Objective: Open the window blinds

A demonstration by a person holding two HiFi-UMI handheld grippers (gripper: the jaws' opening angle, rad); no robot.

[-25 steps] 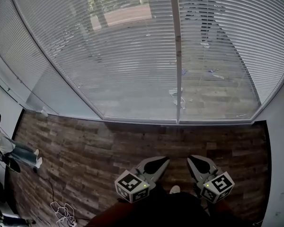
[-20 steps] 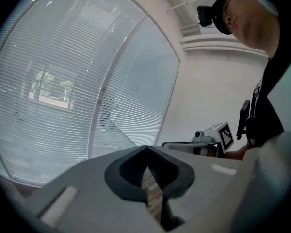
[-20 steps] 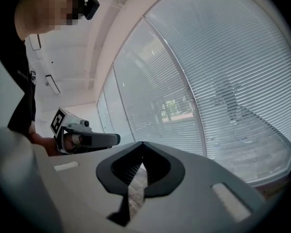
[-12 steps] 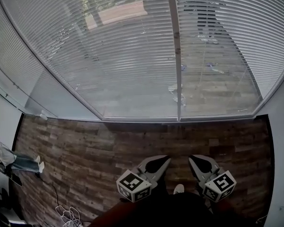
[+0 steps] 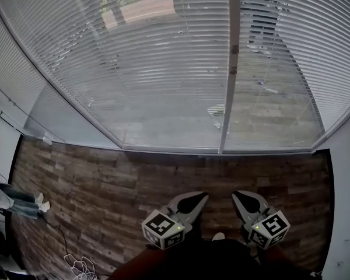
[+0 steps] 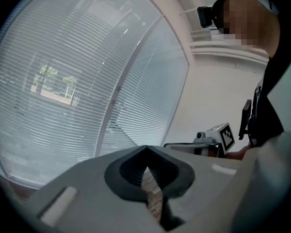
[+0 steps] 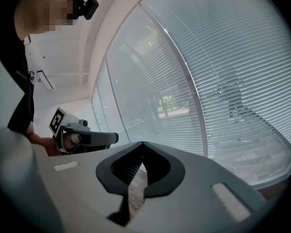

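White horizontal blinds [image 5: 157,69] cover the big windows ahead, their slats tilted enough that the street outside shows through. A white vertical mullion [image 5: 229,92] splits two panes and carries two small dark knobs [image 5: 234,60]. Both grippers are held low in front of my body, well short of the blinds. The left gripper [image 5: 193,201] is shut with nothing in it; its tips [image 6: 145,152] meet in its own view. Also shut and empty is the right gripper [image 5: 245,202], its tips [image 7: 141,147] touching. Each gripper view shows the other gripper to the side.
Dark wood-plank floor [image 5: 105,182] runs from my feet to the window sill [image 5: 175,149]. A white wall [image 5: 347,191] closes the right side. A person in jeans [image 5: 14,194] stands at the left edge, and loose white cables [image 5: 76,266] lie at lower left.
The view has swung so the mullion now sits further right. Both grippers keep the same low position and stay shut. The person at the left edge has drifted lower in the picture.
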